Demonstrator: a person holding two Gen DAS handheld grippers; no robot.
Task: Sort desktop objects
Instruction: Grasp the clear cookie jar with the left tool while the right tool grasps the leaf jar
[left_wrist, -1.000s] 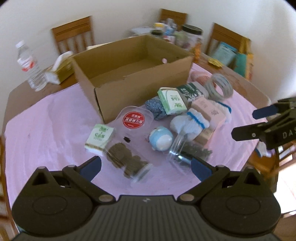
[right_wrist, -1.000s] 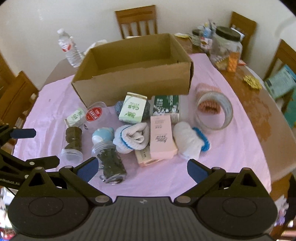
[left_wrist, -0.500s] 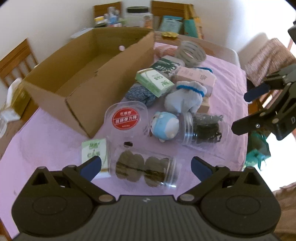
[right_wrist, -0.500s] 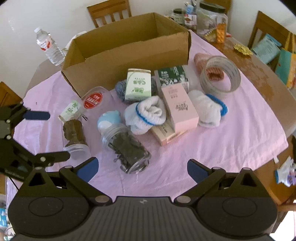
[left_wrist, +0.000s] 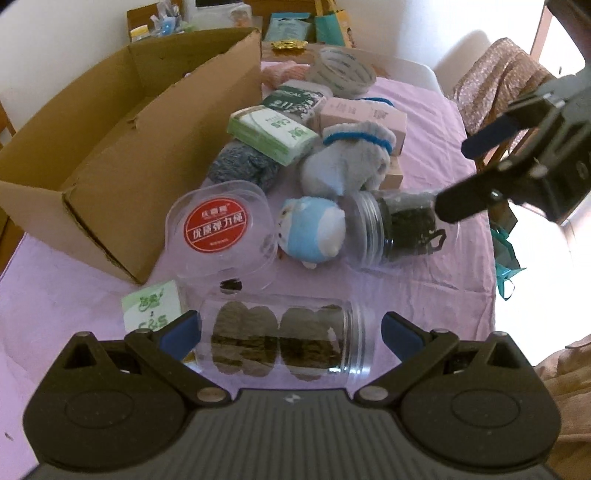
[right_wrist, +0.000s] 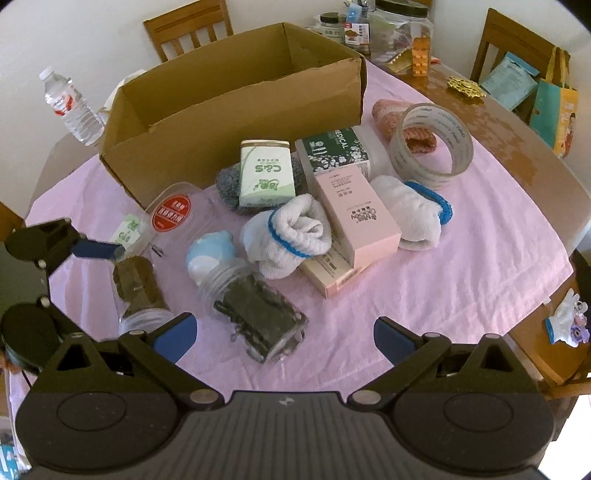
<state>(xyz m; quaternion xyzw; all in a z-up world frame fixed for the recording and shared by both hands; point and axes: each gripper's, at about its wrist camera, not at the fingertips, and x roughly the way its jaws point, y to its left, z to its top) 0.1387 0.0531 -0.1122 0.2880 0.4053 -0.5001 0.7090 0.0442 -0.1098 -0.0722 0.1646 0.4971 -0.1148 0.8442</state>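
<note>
Left claw (left_wrist: 291, 328): spread wide, straddling clear jar of brown discs (left_wrist: 284, 341), lying on its side on pink cloth of desk (left_wrist: 424, 280); blue pads level with jar's two ends, contact not confirmed. Right claw (right_wrist: 282, 338): likewise spread, empty, poised over second clear jar of dark clips (right_wrist: 258, 317), also on its side, lid end toward blue plush toy (right_wrist: 210, 254). Cardboard box (right_wrist: 236, 122): open, upright, behind the pile; interior apparently bare, not fully visible.

Step in hand, as judged: seizing of disc jar for transfer to box.

Recommended:
- Grip across jar body, not end to end along its length; smooth plastic likely to slip or roll.
- Descent until pads sit at mid-height of jar before closing.
- Clearance from small green tissue pack (left_wrist: 151, 308), touching or just beside jar's base end; risk of catching it in the closure.
- Vertical lift first; round lidded tub with red label (left_wrist: 218, 230) close behind.
- Right claw kept apart from left during lift.
</note>
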